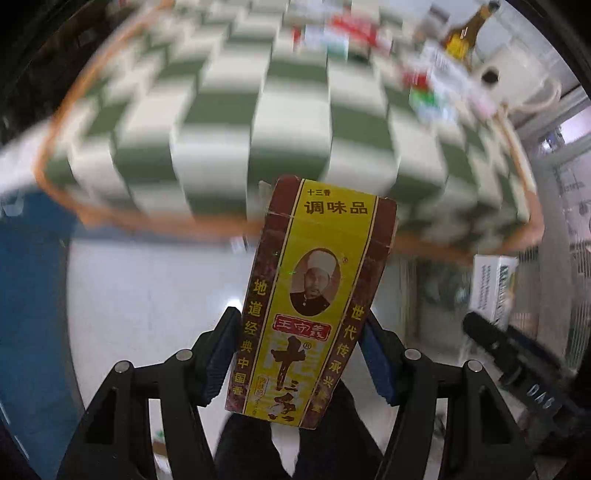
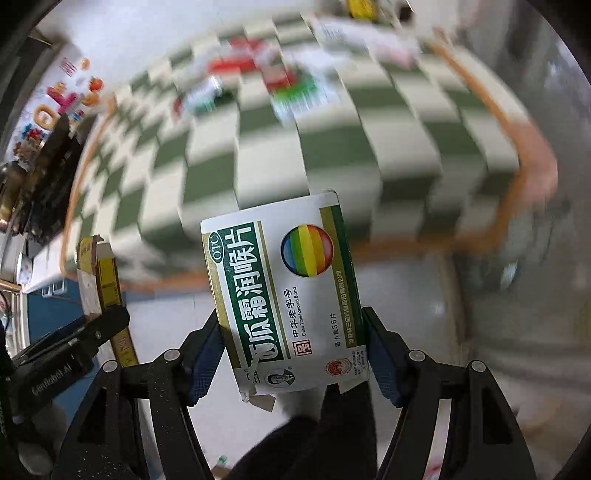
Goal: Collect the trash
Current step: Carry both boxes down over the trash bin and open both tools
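Left wrist view: green-white checkered table [image 1: 236,110] blurred, orange-edged – landmark. Bottle [image 1: 467,31] and scattered boxes [image 1: 354,29] at table's far side. Left gripper [image 1: 301,352] off table's near edge, pads clamped on yellow-maroon seasoning box [image 1: 314,295]. Right gripper [image 2: 293,349] likewise off near edge – jaws partway, gripping white-green lozenge box [image 2: 284,291].

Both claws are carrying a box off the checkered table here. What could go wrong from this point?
1. The left claw grips the tall yellow and maroon seasoning box only near its lower end, so the box might tip or slide out in transit.
2. The right claw holds the white and green lozenge box askew, with a loose torn flap; it could slip.
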Demonstrator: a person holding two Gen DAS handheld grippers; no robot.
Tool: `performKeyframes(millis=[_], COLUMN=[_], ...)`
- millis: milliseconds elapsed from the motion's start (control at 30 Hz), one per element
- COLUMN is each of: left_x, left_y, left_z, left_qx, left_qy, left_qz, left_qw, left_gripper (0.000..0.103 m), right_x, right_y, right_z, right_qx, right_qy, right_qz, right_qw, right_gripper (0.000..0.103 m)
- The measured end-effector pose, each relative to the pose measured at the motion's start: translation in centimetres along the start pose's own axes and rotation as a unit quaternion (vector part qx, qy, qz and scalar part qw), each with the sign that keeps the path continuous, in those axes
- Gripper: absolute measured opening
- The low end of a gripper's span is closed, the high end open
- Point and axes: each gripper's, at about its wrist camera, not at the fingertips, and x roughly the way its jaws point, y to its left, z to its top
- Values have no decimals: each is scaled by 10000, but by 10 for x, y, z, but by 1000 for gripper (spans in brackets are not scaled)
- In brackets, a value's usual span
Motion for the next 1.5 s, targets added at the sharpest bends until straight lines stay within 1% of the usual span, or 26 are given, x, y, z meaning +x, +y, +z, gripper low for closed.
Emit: performKeyframes(millis=[67,100,167,200,233,267,300,367,400,467,500,567,633,667,700,733,767,800,833,900,1033,1100,1200,1300,1333,1500], left_x=[37,64,107,138,157,182,210,250,275,308,323,352,370,377,380,382,383,384,381,374,350,336,318,301,296,261], left_y=[12,18,30,38,43,49,55,62,65,70,71,74,78,81,86,91,93,95,97,99,96,91,90,79,83,70], left_z=[-20,-30,-43,-49,-53,-58,-61,-64,-64,-67,-69,-70,-73,-75,-77,-79,-82,-82,-84,-87,-89,-89,-93,-98,-97,-105], left_qx=[-174,-284,-526,-652,-747,-856,-960,-1046,-1066,-1066,-1054,-1028,-1039,-1072,-1073,-1070,-1074,-1073,-1039,-963,-624,-499,-421,-322,-299,-223], left_qy=[437,716,1073,1283,1399,1530,1657,1802,1892,2034,2085,2119,2131,2104,2097,2091,2059,2012,1942,1854,1515,1352,1251,1188,1170,1077], left_qz=[-161,-280,-399,-473,-463,-471,-540,-509,-509,-562,-581,-466,-410,-373,-327,-228,-161,-73,61,268,905,1125,1257,1310,1314,1263], left_qw=[9988,9966,9920,9885,9863,9834,9800,9767,9748,9717,9706,9707,9706,9710,9713,9718,9725,9736,9754,9776,9823,9831,9833,9837,9839,9859], left_gripper=[60,60,60,60,60,60,60,60,60,60,61,62,68,72,86,94,95,95,95,95,95,95,95,95,95,95], right_x=[25,42,84,101,120,147,165,214,231,279,297,340,375,392,402,415,424,429,433,437,431,426,420,406,400,352], right_y=[-8,-14,-25,-30,-35,-42,-46,-57,-60,-67,-68,-69,-70,-69,-67,-67,-67,-69,-69,-67,-66,-67,-67,-63,-62,-54], right_z=[-32,-49,-83,-95,-106,-120,-128,-148,-153,-166,-169,-180,-186,-189,-190,-194,-196,-199,-200,-203,-198,-192,-186,-181,-180,-177], right_qx=[67,121,230,273,328,385,415,506,526,560,577,588,625,593,556,532,549,553,538,434,222,84,-18,-52,-67,-83], right_qy=[340,528,881,995,1103,1257,1347,1558,1612,1752,1805,1997,2146,2189,2209,2221,2220,2214,2206,2160,2059,1998,1950,1903,1903,1781], right_qz=[-39,-50,-11,-33,-10,45,33,83,90,144,176,299,385,361,339,315,328,350,359,185,-150,-345,-453,-501,-519,-527], right_qw=[9994,9985,9958,9947,9934,9913,9900,9865,9855,9828,9817,9776,9739,9733,9731,9730,9729,9730,9732,9752,9782,9792,9798,9804,9803,9826], right_gripper=[72,72,72,72,72,72,72,72,72,72,72,72,74,74,79,87,100,103,103,103,103,103,103,103,103,103])
